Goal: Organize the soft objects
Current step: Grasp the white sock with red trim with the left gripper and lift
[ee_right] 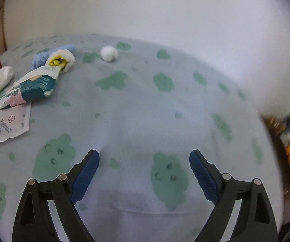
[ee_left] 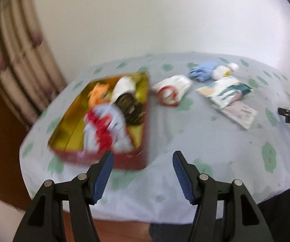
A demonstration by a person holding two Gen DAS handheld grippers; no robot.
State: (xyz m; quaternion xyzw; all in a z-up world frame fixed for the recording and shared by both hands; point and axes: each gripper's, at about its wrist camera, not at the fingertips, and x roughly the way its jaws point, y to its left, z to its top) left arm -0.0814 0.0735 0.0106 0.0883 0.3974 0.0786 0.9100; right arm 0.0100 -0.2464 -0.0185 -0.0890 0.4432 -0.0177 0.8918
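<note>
My table (ee_left: 185, 137), under a pale blue cloth printed with green patches, fills the middle and lower part of both wrist views, with a plain light wall behind it and a striped curtain (ee_left: 14, 46) at the upper left of the left wrist view.

Left of centre in that view sits the red box (ee_left: 124, 161) with its gold lining. Inside it lie an orange soft item (ee_left: 99, 94), a white roll (ee_left: 124, 86) on a dark patterned piece (ee_left: 130, 106), and a red and white cloth (ee_left: 104, 129) nearest my gripper; blur hides finer detail.

Just right of the box, on the cloth, rests a white bundle with a red loop (ee_left: 172, 90). Further right lie the teal and white packet (ee_left: 227, 92) and, touching its lower edge, a flat white wrapper with small flowers (ee_right: 11, 125). Above the packet are the blue fuzzy item (ee_right: 44, 56), a white fluffy piece with a yellow centre (ee_right: 61, 59) touching it, and a white pompom (ee_right: 109, 53), which lies apart in the right wrist view.

My left gripper (ee_left: 143, 157) hangs open at the bottom of its frame with nothing between the blue pads, its left finger in front of the box's near wall. My right gripper (ee_right: 144, 155) stands wide open over bare cloth, holding nothing.
</note>
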